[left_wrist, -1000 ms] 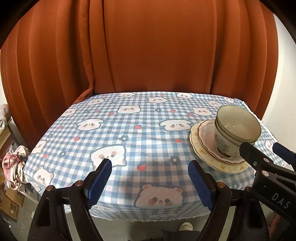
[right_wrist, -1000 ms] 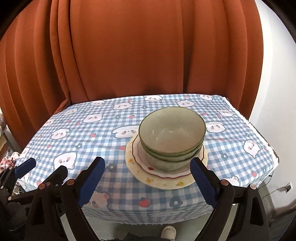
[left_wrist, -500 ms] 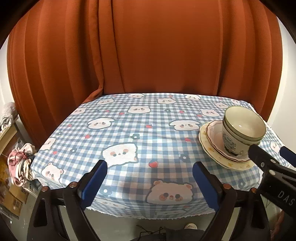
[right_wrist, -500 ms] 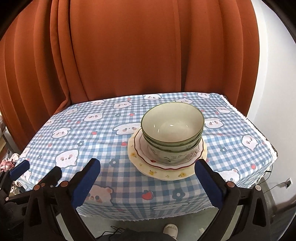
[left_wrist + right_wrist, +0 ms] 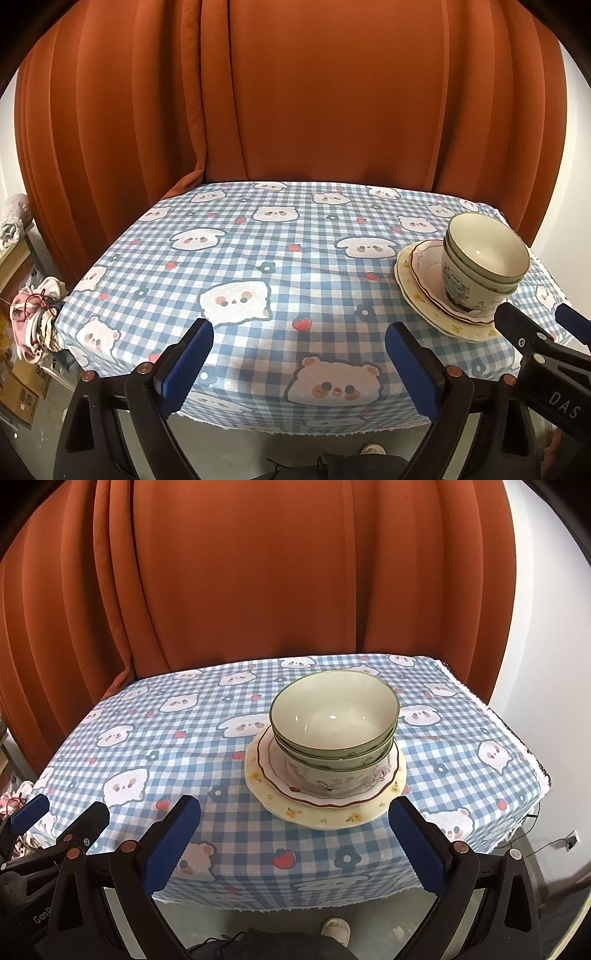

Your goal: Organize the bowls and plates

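Several green-rimmed bowls are nested and stand on a red-rimmed plate, which lies on a cream plate. The same bowls and plates sit at the right of the left wrist view. My right gripper is open at the table's near edge, in front of the stack and apart from it, nothing between its blue pads. My left gripper is open over bare cloth to the left of the stack, also empty. The right gripper's fingers show at the left wrist view's lower right.
A blue checked tablecloth with bear prints covers the small table, with an orange curtain close behind it. Bundled cloth and boxes lie on the floor at the left. A slippered foot is below the table's front edge.
Both grippers have drawn back from the table, so the stack looks smaller and farther. The left gripper's jaws have spread a little wider. The bowls and plates have not moved.
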